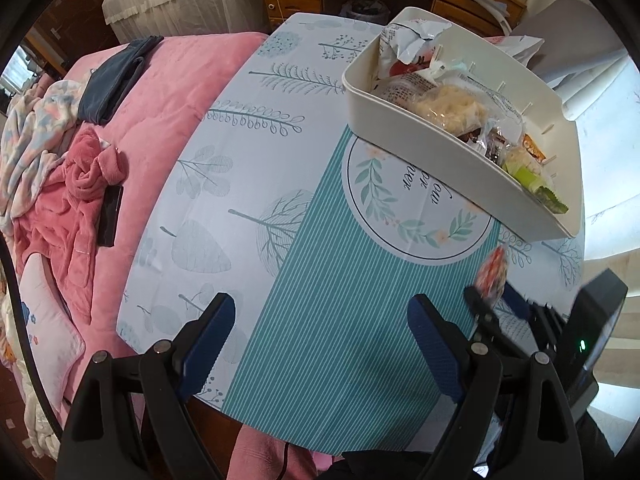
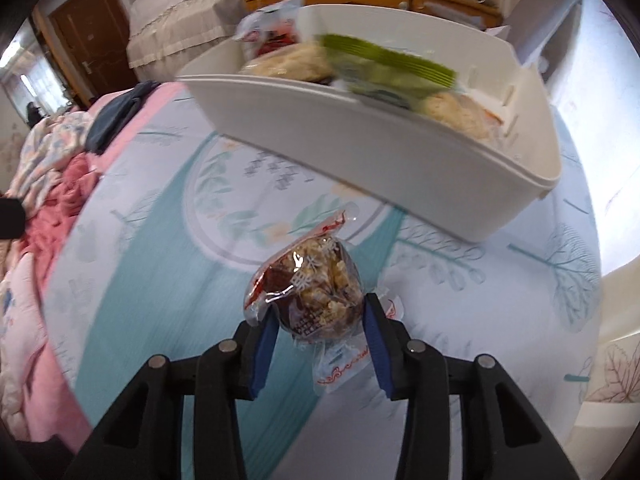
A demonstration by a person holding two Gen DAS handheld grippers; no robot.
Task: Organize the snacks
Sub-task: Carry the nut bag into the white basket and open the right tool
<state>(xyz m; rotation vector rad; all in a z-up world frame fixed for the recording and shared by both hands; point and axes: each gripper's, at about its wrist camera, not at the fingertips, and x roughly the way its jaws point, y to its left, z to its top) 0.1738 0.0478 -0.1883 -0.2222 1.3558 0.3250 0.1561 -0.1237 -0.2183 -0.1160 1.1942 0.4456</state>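
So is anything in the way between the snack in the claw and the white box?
Nothing visible. The right gripper is shut on the wrapped snack; only bare tablecloth lies before the white bin, though its near wall must be cleared.

Right wrist view is smeared: the bin (image 2: 400, 168) and green packet (image 2: 384, 68) are blurry. The tablecloth (image 1: 304, 280) text is half under the bin, can't read it.

On the bench (image 1: 280, 184), the bin (image 1: 400, 120) of snack packets sits upper right in the left wrist view. Below it, lower right, the right tongs (image 2: 320, 320) clamp a wrapped snack (image 2: 316, 292). The bed (image 1: 168, 92) lies left.
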